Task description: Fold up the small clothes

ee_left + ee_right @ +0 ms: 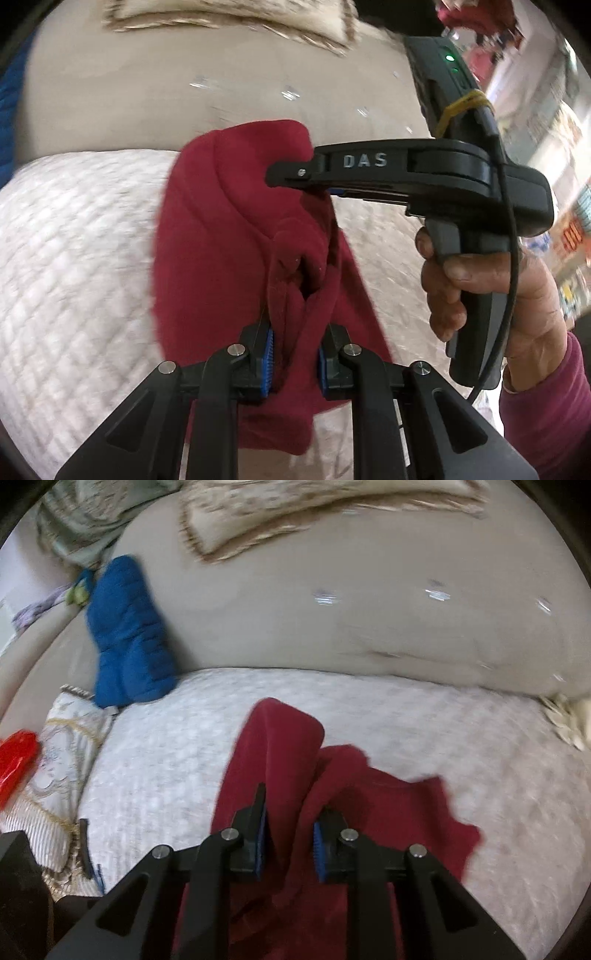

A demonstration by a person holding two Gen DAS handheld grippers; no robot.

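Left wrist: right hand [491,291] grips the handle [476,306].

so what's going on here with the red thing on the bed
A person is folding a small dark red fleece garment over a white quilted bedspread, using two handheld grippers. The left gripper is clamped on a bunched edge of it, and the right gripper pinches another part; its side shows in the left view. A folded blue cloth lies off to the side, untouched.
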